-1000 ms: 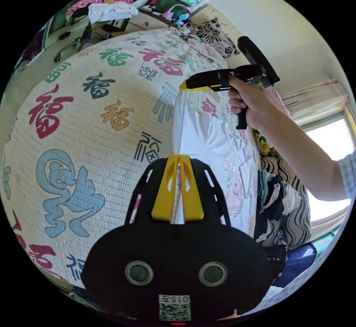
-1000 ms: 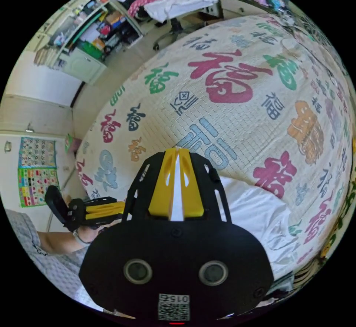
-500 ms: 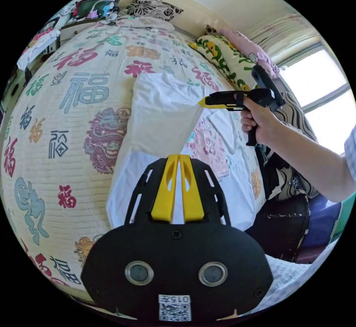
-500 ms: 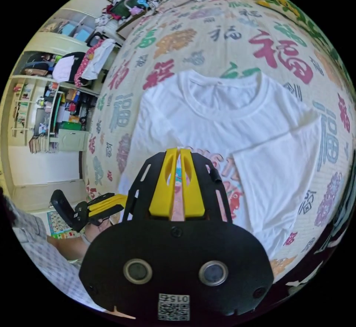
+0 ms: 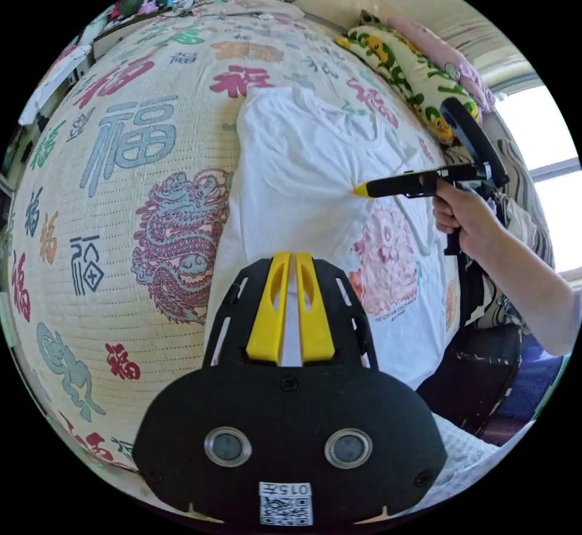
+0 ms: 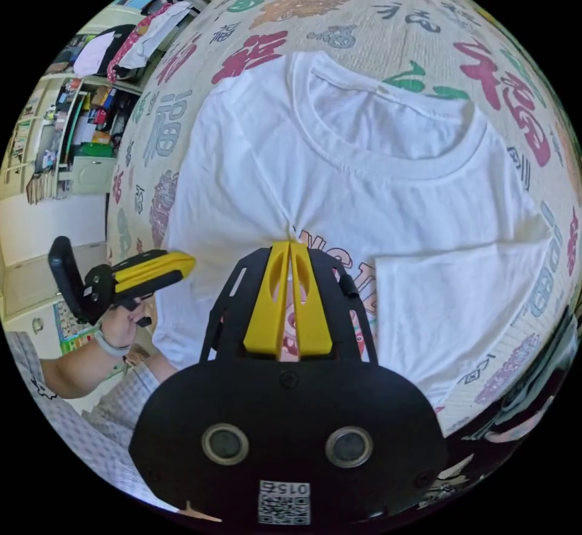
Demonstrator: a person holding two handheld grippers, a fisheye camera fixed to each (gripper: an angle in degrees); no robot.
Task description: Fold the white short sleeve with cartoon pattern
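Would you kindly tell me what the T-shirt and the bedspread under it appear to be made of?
T-shirt: likely soft cotton knit, matte white, with a ribbed collar and soft creases. Bedspread: seemingly a woven or quilted mat, matte cream, with fine ridged rows and printed characters.

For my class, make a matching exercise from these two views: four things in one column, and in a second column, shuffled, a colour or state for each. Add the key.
Column 1
1. T-shirt
2. Dragon motif on the bedspread
3. Right claw
4. Pillow by the wall

Column 2
A. Shut, pinching white fabric
B. Green and yellow print
C. White, one side folded over the front
D. Pink and teal outline

Pairs: 1-C, 2-D, 3-A, 4-B
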